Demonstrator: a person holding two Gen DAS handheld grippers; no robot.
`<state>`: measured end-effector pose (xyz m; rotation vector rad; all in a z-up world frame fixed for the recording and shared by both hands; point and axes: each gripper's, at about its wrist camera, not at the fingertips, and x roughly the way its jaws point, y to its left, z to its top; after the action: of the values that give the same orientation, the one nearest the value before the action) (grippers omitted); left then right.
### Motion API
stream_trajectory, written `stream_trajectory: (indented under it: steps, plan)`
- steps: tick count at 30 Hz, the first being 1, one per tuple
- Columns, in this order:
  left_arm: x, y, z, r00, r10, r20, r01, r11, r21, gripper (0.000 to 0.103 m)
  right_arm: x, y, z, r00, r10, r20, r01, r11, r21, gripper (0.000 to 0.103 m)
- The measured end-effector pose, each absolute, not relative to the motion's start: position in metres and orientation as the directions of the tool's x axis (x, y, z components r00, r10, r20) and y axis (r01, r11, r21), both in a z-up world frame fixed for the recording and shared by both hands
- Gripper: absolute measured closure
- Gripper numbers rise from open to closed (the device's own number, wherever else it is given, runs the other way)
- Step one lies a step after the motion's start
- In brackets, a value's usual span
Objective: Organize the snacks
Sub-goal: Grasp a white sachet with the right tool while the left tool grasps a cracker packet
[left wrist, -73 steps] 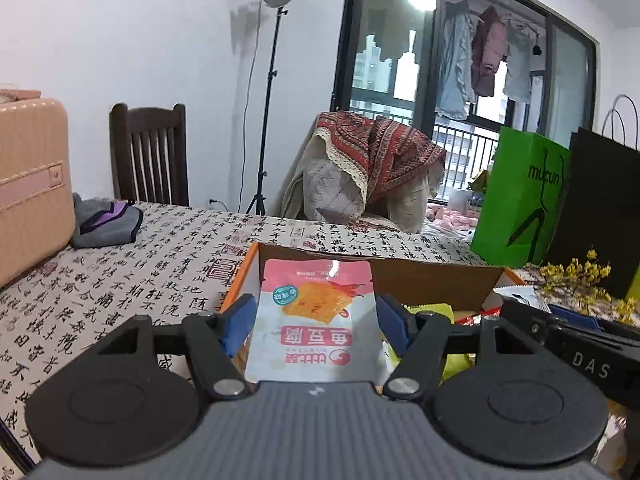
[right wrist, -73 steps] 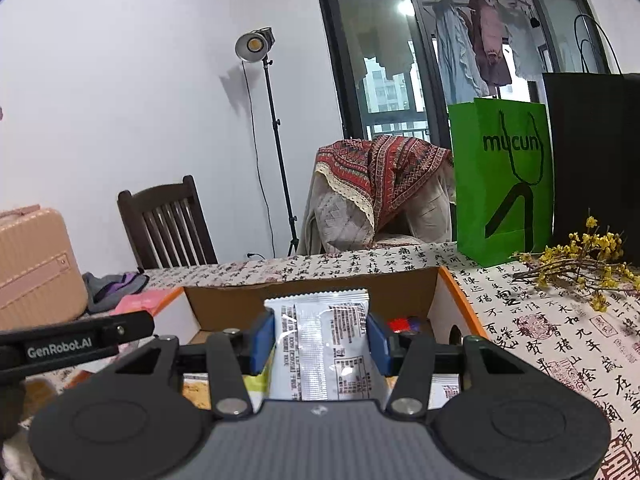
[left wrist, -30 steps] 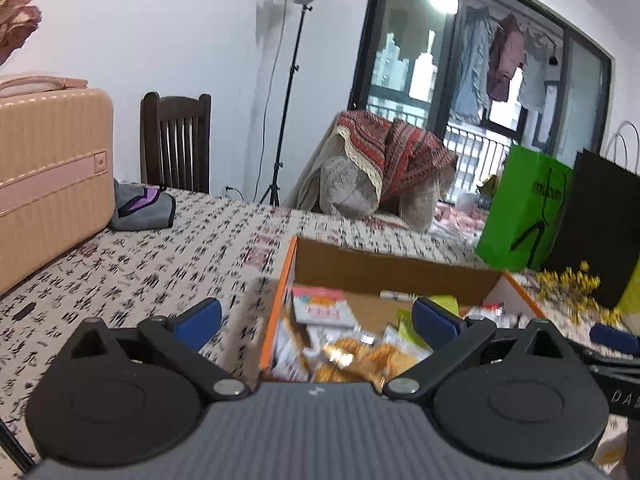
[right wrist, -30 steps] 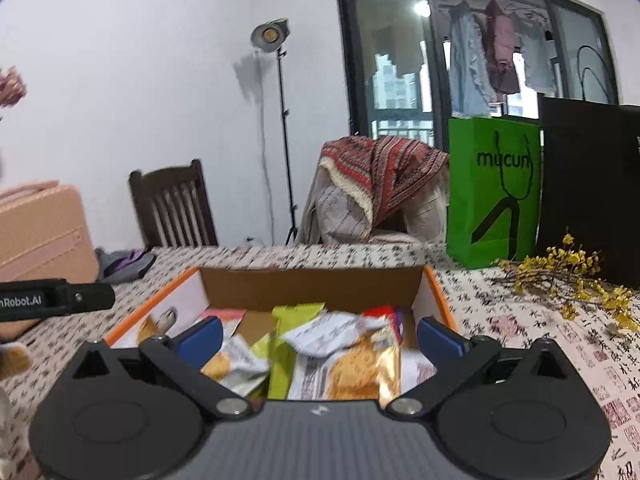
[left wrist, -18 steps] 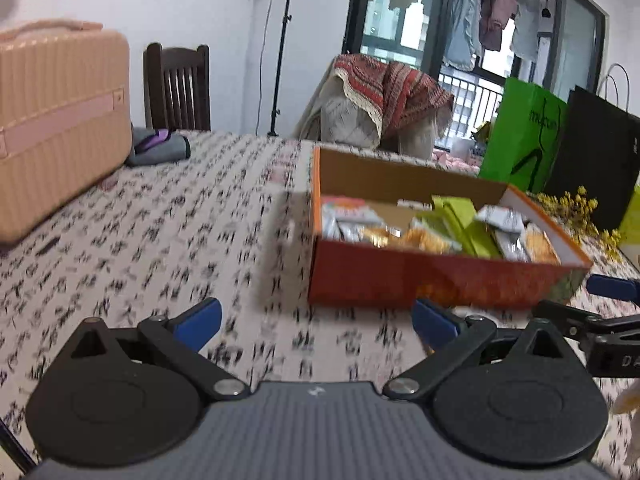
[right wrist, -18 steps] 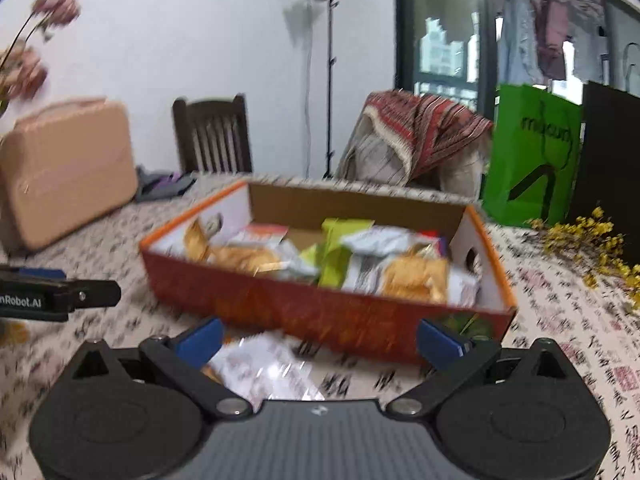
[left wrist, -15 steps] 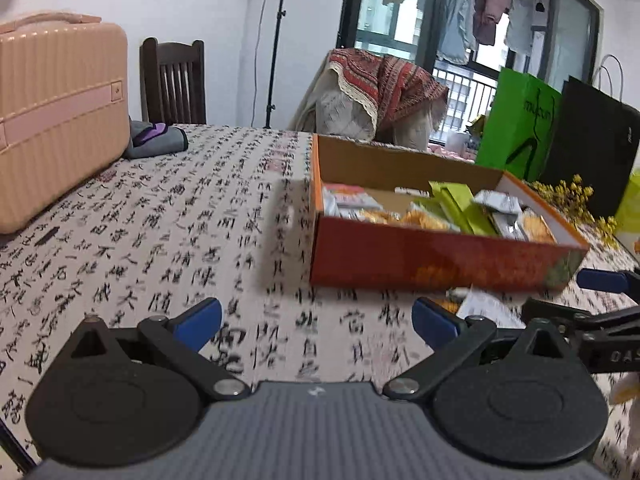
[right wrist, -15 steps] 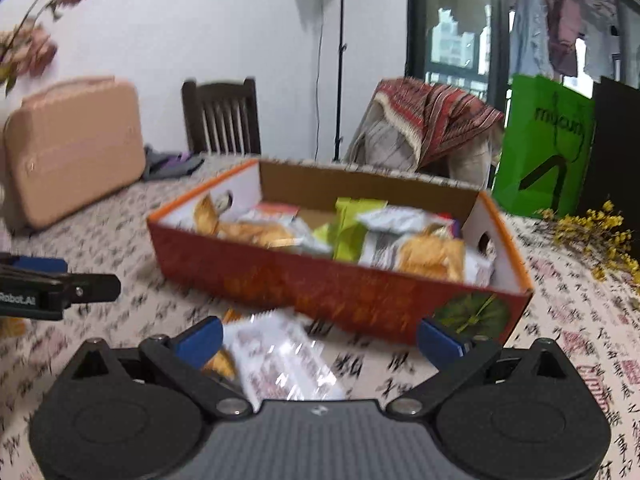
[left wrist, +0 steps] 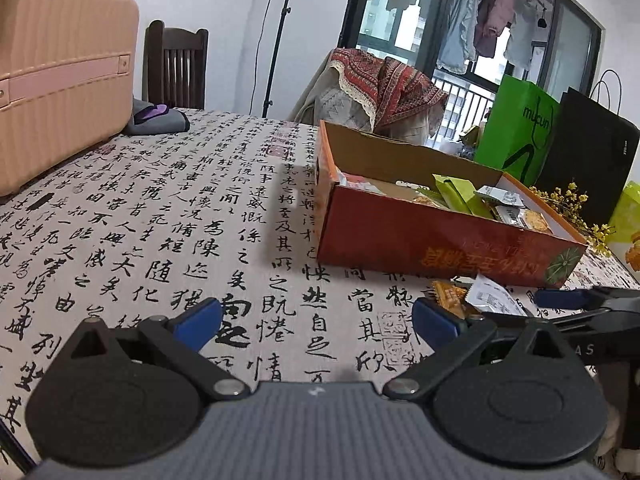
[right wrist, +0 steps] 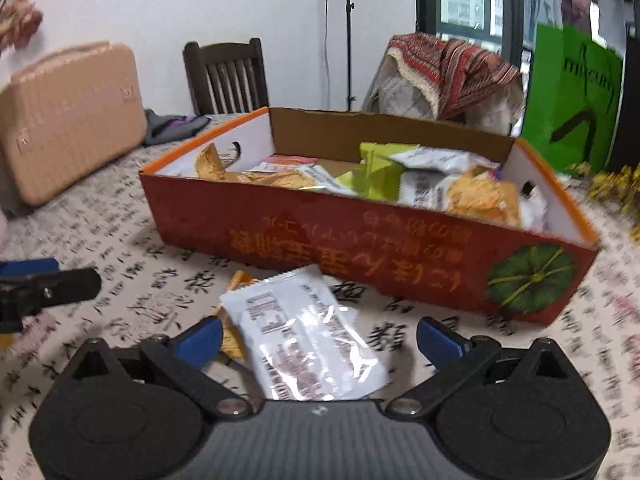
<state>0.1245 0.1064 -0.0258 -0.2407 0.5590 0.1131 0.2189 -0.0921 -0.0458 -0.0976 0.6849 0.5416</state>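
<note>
Both claws empty, jaws spread wide: my left gripper point(left wrist: 316, 320) over bare cloth, my right gripper point(right wrist: 318, 338) w/ a glossy white foil snack packet point(right wrist: 308, 332) lying flat on the table between its blue-tipped fingers, not pinched. A crinkly orange snack packet point(right wrist: 234, 312) pokes out from under the white one's left edge.

Table wears a beige tablecloth printed w/ black calligraphy point(left wrist: 168, 208), matte fabric. On it sits the red-orange rectangular cardboard box point(right wrist: 360, 236), open top, brown inside, green pumpkin print at its front right corner. Inside: a heap of snacks, incl. golden crinkled packs point(right wrist: 280, 176), lime-green pouches point(right wrist: 376, 172), white foil packs point(right wrist: 436, 160). The two loose packets lie just in front of the box's long front wall.

Left view only: black paper bag point(left wrist: 588, 148) beside the green paper bag point(left wrist: 516, 128), past the box's far right corner. Pink hard-shell ribbed suitcase point(left wrist: 60, 72) stands at the table's left edge. Right view is motion-blurred; packet print unreadable.
</note>
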Motion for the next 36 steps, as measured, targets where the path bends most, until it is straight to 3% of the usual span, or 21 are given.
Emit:
stream_trajectory:
  steps: [3, 5, 11, 22, 31, 36]
  plan:
    - [0.125, 0.105, -0.026, 0.843, 0.044, -0.536, -0.171, 0.967, -0.189, 0.000, 0.218, -0.094, -0.047, 0.629, 0.483, -0.610, -0.528, 0.841, 0.122, 0.017]
    - [0.125, 0.106, -0.026, 0.843, 0.043, -0.536, -0.172, 0.966, -0.193, 0.000, 0.215, -0.094, -0.046, 0.629, 0.499, -0.595, -0.541, 0.832, 0.126, 0.036]
    - [0.124, 0.107, -0.026, 0.846, 0.043, -0.531, -0.175, 0.964, -0.201, 0.000, 0.208, -0.096, -0.041, 0.648, 0.497, -0.577, -0.540, 0.834, 0.113, 0.052]
    - [0.126, 0.107, -0.028, 0.838, 0.056, -0.543, -0.189, 0.963, -0.192, 0.000, 0.187, -0.126, -0.015, 0.700, 0.510, -0.500, -0.520, 0.844, 0.132, 0.052]
    - [0.130, 0.095, -0.022, 0.816, 0.104, -0.569, -0.208, 0.971, -0.120, 0.000, 0.192, -0.189, -0.012, 0.786, 0.393, -0.477, -0.387, 0.915, 0.117, 0.052]
    - [0.139, 0.073, -0.007, 0.810, 0.061, -0.583, -0.161, 0.979, -0.122, 0.000, 0.200, -0.216, -0.019, 0.815, 0.349, -0.463, -0.314, 0.937, 0.154, 0.052]
